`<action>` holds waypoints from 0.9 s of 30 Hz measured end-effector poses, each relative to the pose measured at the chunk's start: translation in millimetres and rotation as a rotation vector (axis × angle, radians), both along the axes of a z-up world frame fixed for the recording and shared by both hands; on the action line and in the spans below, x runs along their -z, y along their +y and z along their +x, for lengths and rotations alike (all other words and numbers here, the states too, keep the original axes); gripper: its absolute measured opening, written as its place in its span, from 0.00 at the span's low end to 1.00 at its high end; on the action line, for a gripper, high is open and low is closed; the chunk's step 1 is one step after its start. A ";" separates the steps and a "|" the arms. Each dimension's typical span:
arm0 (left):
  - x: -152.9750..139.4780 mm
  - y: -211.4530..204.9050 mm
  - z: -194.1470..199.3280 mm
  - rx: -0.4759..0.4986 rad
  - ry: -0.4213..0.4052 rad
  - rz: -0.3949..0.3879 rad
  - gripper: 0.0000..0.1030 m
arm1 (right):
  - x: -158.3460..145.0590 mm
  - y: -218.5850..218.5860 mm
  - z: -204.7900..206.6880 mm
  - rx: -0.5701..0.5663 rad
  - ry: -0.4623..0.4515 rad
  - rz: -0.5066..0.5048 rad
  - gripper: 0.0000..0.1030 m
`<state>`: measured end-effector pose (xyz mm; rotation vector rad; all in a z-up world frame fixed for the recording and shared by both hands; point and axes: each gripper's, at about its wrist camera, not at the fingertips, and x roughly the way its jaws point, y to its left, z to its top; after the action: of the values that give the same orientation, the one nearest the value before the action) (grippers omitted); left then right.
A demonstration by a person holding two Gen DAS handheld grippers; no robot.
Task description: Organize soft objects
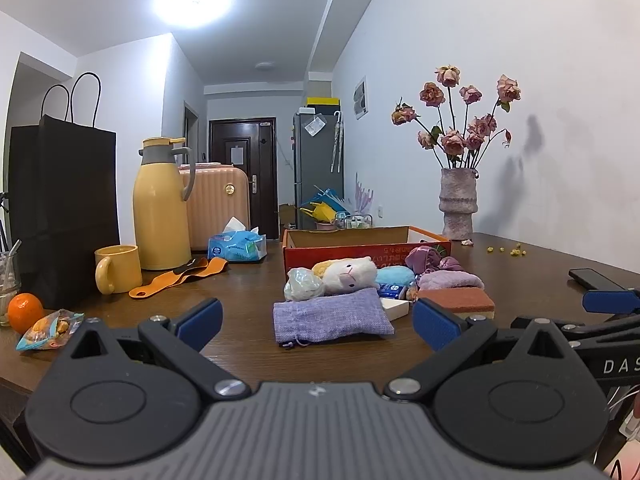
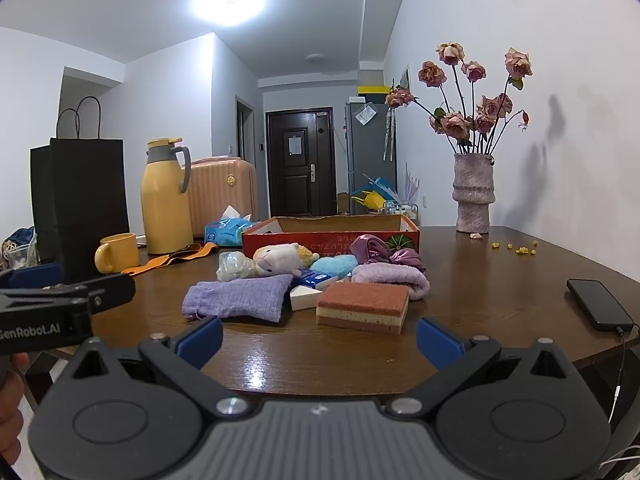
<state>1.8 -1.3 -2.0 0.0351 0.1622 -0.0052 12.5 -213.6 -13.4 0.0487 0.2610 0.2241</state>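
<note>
A pile of soft things lies mid-table in front of a red cardboard box: a purple drawstring pouch, a white plush lamb, a layered brown sponge, a folded lilac towel, a blue fluffy item and purple satin scrunchies. My left gripper is open and empty, just short of the pouch. My right gripper is open and empty, just short of the sponge.
On the left stand a yellow thermos, a yellow mug, a black paper bag, a tissue pack, an orange strap, an orange and a snack packet. A vase of dried roses and a phone are on the right.
</note>
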 end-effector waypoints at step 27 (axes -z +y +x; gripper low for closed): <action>2.3 -3.4 1.2 0.002 0.007 -0.002 1.00 | 1.4 -2.2 0.6 0.014 0.001 0.005 1.00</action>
<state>3.0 -4.7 -4.2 0.0330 0.1689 -0.0078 13.1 -215.7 -14.9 0.0552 0.2609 0.2110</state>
